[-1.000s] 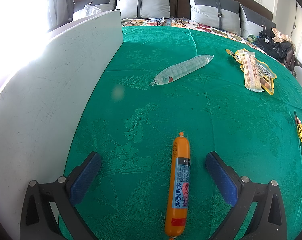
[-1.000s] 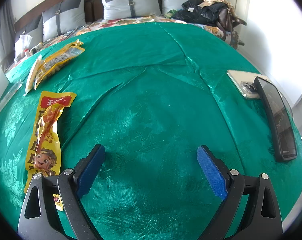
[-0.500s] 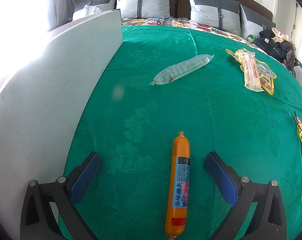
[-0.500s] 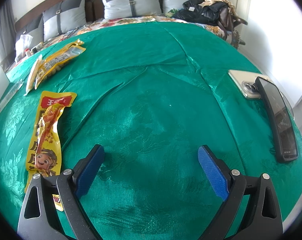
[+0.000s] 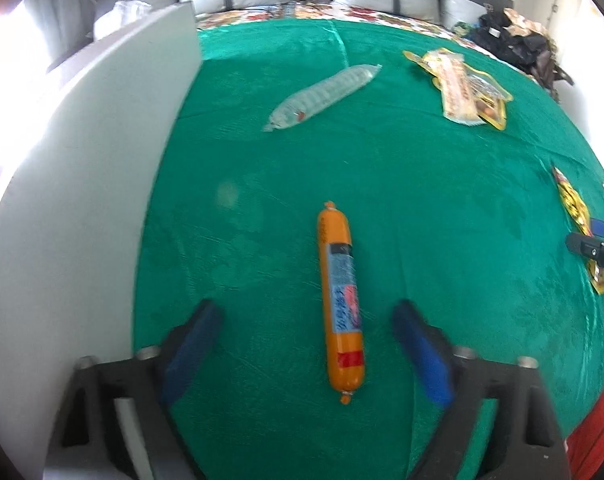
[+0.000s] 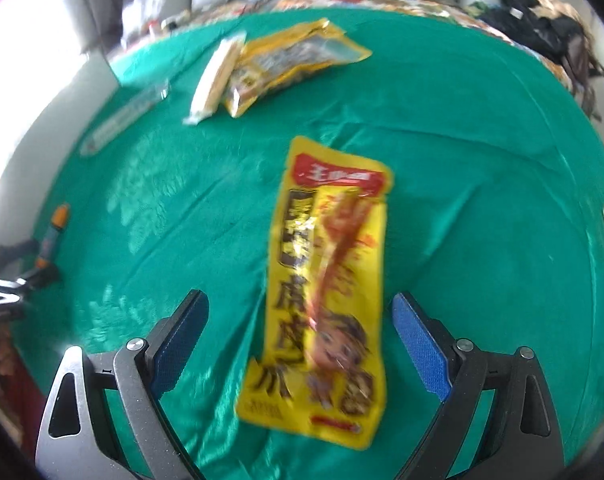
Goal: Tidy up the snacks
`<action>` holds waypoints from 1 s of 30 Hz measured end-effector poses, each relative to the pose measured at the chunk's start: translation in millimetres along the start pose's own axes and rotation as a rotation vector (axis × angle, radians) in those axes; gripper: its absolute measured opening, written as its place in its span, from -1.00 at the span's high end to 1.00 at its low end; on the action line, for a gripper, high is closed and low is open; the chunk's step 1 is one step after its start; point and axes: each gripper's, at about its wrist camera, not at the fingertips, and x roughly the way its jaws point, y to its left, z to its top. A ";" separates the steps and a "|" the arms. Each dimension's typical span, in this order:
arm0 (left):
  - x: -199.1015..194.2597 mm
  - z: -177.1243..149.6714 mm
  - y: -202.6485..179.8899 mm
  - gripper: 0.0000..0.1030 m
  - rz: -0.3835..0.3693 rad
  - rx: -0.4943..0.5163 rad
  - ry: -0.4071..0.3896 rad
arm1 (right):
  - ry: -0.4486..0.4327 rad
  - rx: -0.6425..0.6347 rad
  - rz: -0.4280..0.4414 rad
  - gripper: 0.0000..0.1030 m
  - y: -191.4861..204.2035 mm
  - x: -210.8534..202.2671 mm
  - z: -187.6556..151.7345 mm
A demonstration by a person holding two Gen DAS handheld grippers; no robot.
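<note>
Left wrist view: the left tool (image 5: 306,344) tilts steeply down over the green bedspread (image 5: 442,208), jaws closing, the orange sausage (image 5: 339,300) lying between them, its lower end level with the pads, untouched. A white board (image 5: 82,200) fills the left. Beyond lie 1 clear tube pack (image 5: 326,96) and 2 overlapping snack packets (image 5: 466,88), blurred. At the right edge, the right tool (image 5: 598,244) is cut off.

Right wrist view: the right tool (image 6: 300,344) angles down, jaws wide but closing, 1 yellow snack pouch (image 6: 326,288) flat between them, not gripped. Motion blur smears its print. The sausage (image 6: 54,232) shows at far left, half hidden.
</note>
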 end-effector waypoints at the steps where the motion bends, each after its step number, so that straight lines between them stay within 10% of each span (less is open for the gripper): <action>1: -3.2 1.9 -0.8 0.39 -0.012 -0.005 -0.002 | -0.001 -0.008 -0.048 -0.33 3.5 -2.2 0.4; 2: -4.1 3.0 -1.7 0.70 -0.012 0.000 0.009 | -0.008 0.005 -0.025 0.07 2.8 -7.3 0.6; 4: -4.6 2.7 -1.7 0.71 -0.054 0.001 0.023 | 0.037 0.050 0.051 0.14 -5.0 -12.2 -2.6; 16: -60.4 -20.9 24.6 0.71 -0.318 -0.228 -0.069 | -0.038 0.342 0.371 0.17 -34.7 -72.7 -17.5; 23: -132.4 -9.1 78.3 0.71 -0.317 -0.306 -0.212 | -0.107 0.146 0.552 0.16 81.8 -126.0 42.4; 30: -161.1 -24.7 186.3 0.71 -0.074 -0.412 -0.241 | -0.124 -0.143 0.746 0.15 270.7 -161.5 79.4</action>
